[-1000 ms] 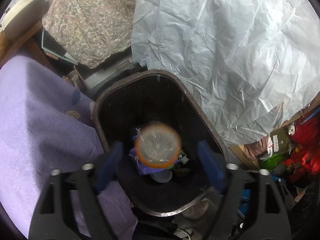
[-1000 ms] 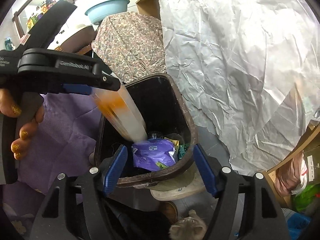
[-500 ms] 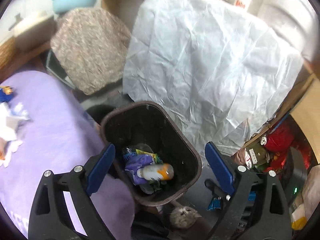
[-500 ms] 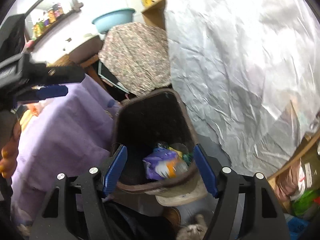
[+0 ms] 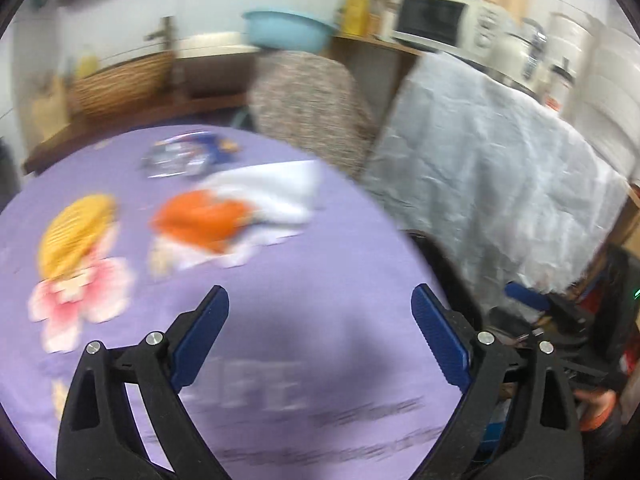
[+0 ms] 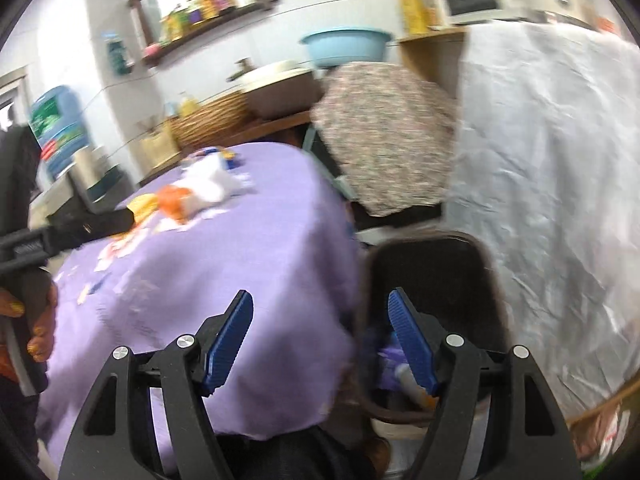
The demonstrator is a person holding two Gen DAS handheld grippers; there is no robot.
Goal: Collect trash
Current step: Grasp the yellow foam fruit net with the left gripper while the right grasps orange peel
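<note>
The left claw has just been opening and stands wide with nothing between its blue pads. The right claw gapes too, empty, beside the bin. The remaining trash, an orange and white wrapper, lies on the purple tablecloth, far and slightly left of the left claw, its long axis running left to right. The left hand looks nearer

Nothing reads clearly: printed lettering on the purple tablecloth is blurred beyond reading.
</note>
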